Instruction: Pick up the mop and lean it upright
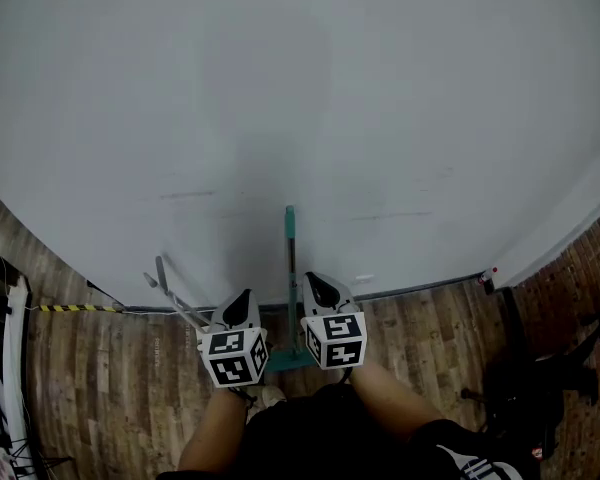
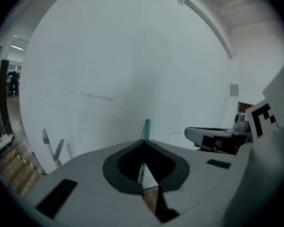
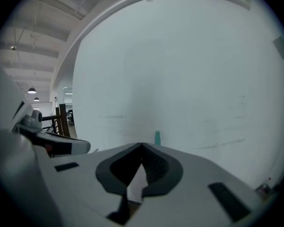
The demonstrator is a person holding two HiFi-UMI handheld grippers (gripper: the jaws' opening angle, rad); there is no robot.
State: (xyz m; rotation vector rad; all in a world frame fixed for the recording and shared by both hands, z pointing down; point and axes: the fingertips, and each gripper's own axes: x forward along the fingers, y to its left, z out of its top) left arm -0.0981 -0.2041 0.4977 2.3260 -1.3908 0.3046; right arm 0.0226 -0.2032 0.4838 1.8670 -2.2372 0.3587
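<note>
The mop stands upright against the white wall, its teal handle (image 1: 290, 253) rising from a teal head (image 1: 285, 360) on the wood floor. My left gripper (image 1: 242, 303) and right gripper (image 1: 321, 286) hover on either side of the handle, apart from it, both shut and empty. In the left gripper view the handle (image 2: 146, 126) shows just beyond my shut left gripper (image 2: 144, 142), and the right gripper (image 2: 212, 138) is at the right. In the right gripper view only the handle's top (image 3: 157, 137) rises above my shut right gripper (image 3: 142, 145).
Two grey-handled tools (image 1: 166, 290) lean on the wall to the left of the mop. Yellow-black tape (image 1: 66, 308) lies on the floor at far left. Black equipment (image 1: 525, 373) stands at the right by a white wall edge (image 1: 540, 248). The person's legs (image 1: 310, 428) fill the bottom.
</note>
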